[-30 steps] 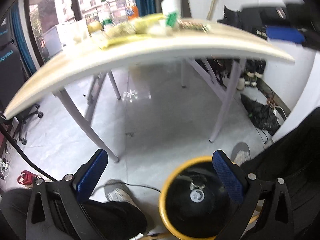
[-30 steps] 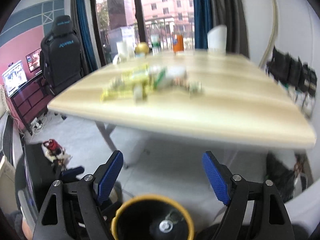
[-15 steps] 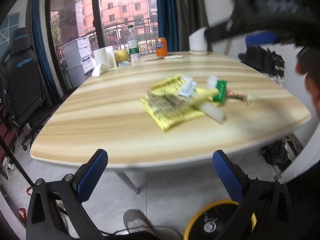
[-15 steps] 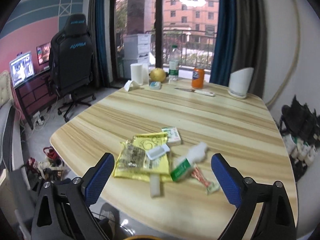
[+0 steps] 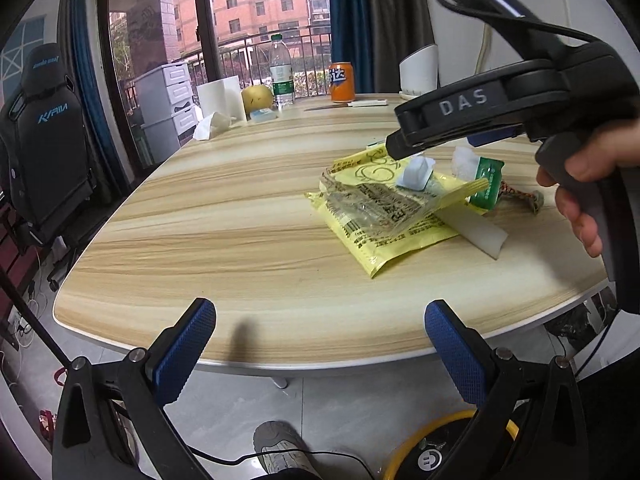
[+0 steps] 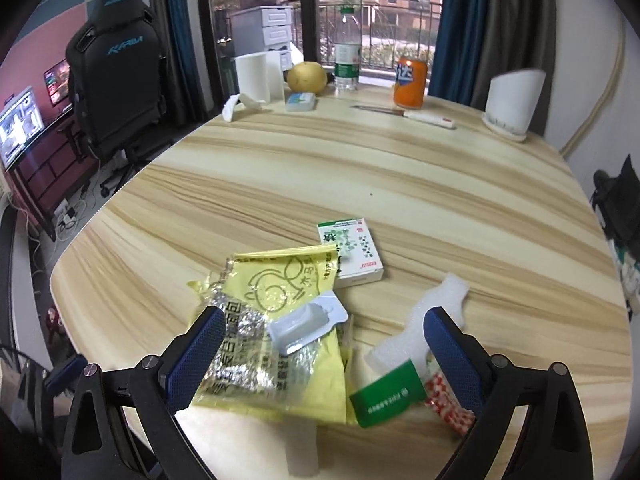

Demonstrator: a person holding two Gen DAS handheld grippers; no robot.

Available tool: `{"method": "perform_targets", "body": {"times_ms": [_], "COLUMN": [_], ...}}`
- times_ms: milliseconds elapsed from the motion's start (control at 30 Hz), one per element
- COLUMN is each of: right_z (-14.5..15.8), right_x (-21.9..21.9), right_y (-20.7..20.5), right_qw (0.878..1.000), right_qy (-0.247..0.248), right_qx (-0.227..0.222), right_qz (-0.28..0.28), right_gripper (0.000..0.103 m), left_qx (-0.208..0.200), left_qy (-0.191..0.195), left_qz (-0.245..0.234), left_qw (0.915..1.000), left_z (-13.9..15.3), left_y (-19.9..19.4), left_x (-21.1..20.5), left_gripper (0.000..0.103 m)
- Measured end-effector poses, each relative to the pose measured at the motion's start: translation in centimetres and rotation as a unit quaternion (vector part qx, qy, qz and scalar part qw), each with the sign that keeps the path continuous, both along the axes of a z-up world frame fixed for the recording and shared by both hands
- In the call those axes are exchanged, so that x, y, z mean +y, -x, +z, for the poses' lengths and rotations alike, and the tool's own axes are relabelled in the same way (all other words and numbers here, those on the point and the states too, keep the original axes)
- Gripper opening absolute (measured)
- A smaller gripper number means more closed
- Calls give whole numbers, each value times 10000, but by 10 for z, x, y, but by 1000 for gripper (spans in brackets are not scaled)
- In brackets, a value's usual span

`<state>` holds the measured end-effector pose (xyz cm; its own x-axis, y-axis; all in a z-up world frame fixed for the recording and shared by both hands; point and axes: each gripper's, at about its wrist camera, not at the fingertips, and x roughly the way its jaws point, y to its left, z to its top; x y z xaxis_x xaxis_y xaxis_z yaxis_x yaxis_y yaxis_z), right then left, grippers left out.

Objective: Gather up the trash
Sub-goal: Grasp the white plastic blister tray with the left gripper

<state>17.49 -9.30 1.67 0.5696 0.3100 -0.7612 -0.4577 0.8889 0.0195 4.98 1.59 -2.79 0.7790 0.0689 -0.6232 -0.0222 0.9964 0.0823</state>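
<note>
A heap of trash lies near the front edge of the wooden table (image 6: 400, 184). It holds a yellow wrapper (image 6: 280, 292) (image 5: 392, 216), a clear blister pack (image 6: 308, 326) (image 5: 416, 172), a green packet (image 6: 388, 398) (image 5: 486, 184), white foam (image 6: 432, 308), a red-white wrapper (image 6: 444, 400) and a white-green box (image 6: 352, 252). My right gripper (image 6: 320, 352) hovers open just above the heap, nothing pinched. My left gripper (image 5: 320, 344) is open and empty, short of the table's front edge. A yellow-rimmed bin (image 5: 404, 452) stands on the floor below.
At the far side stand an orange can (image 6: 410, 84), a water bottle (image 6: 346, 60), a pear (image 6: 308, 76), a white box (image 6: 256, 76), a knife (image 6: 404, 114) and a white holder (image 6: 512, 104). A black chair (image 6: 116, 76) is at left. A hand (image 5: 580, 168) grips the right tool.
Both views rose from the bin and the table's underside to above the tabletop. The right gripper's jaws widened and it moved forward over the trash heap.
</note>
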Motion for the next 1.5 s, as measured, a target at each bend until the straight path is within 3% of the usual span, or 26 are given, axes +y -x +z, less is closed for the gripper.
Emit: {"method": "perform_targets", "body": {"times_ms": [133, 400, 633, 767, 1133, 1333, 1500], "right_z": [-7, -16, -17, -18, 9, 37, 44], "right_x": [4, 5, 6, 7, -2, -14, -29], "right_y": [-6, -14, -14, -13, -6, 5, 14], "right_qw": [9998, 9995, 9993, 9991, 9995, 9984, 9975], "right_qy": [37, 122, 118, 67, -203, -421, -564], "right_qx": [178, 290, 327, 360, -74, -304, -345], "right_qz": [24, 35, 158, 233, 209, 239, 256], "right_gripper": [97, 70, 58, 44, 44, 44, 44], "left_qx": [31, 22, 6, -34, -149, -301, -453], "left_qy": [5, 99, 135, 143, 35, -347, -617], "left_qz": [1, -14, 10, -10, -97, -610, -1225], "left_qw": [10000, 9999, 9999, 9999, 9998, 9971, 9895], "left_z": [-1, -2, -2, -1, 9, 19, 27], "left_y": [-2, -2, 1, 3, 5, 1, -7], "left_x": [0, 0, 1, 0, -3, -17, -23], "left_gripper": [102, 102, 102, 102, 102, 102, 102]}}
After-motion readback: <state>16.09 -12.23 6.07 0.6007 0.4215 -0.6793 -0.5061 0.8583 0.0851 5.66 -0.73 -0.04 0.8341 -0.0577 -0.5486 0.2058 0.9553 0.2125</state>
